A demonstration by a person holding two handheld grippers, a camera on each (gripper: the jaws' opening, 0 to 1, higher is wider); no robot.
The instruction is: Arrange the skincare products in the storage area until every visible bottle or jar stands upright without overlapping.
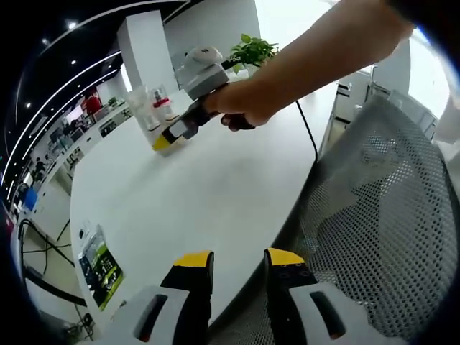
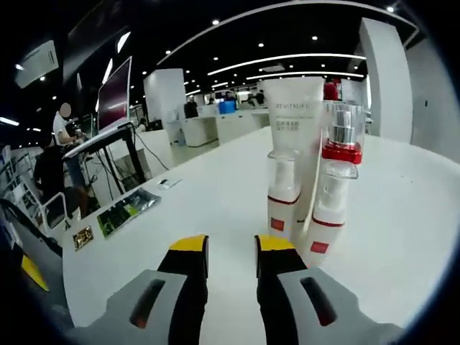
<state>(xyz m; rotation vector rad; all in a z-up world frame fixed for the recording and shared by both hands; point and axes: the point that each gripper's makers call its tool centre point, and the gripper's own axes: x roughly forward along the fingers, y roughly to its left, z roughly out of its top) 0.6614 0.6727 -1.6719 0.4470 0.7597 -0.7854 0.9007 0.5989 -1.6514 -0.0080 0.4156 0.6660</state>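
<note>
While the right tool [image 2: 230,248], jaws slightly parted and empty, is nearing the upright bottles [image 2: 284,198] at centre right, slow approach is advisable; the left tool [image 1: 239,262] is idling likewise.

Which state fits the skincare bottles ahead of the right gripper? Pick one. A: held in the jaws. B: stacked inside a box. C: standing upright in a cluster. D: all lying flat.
C: the white tube and the red-banded pump bottles stand upright together on the table, beyond the right gripper.
</note>
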